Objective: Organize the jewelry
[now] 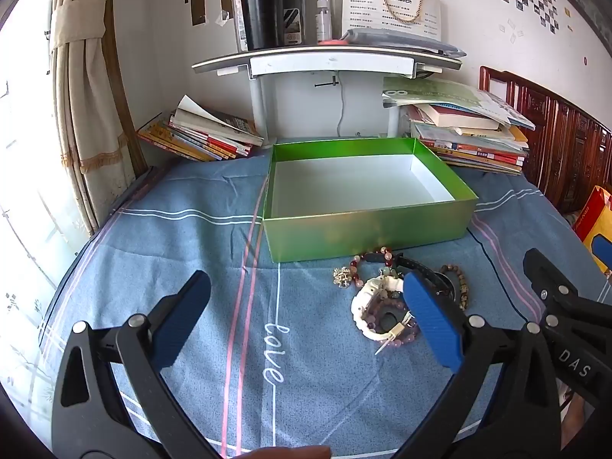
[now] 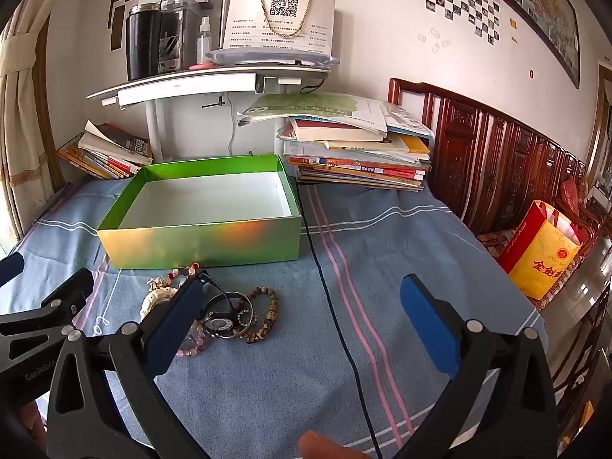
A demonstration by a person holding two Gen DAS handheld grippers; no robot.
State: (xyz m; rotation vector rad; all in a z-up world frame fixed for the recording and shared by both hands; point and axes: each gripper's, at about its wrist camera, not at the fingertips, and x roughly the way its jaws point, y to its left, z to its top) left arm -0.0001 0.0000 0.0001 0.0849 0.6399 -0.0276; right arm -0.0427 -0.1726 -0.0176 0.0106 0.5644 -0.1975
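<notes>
Gaping wide, both grippers [image 1: 306, 321] [image 2: 302, 325] hover over beaded bracelets [image 2: 264, 315] (glossy green box [image 1: 367, 229] behind).

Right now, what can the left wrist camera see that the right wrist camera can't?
Only the left wrist view shows the word "love" stitched on the blue cloth. Only the right wrist view shows the red and yellow bag by the wooden bench. Both show the empty green box, the pile of bracelets before it, and both claws open, holding nothing.
</notes>
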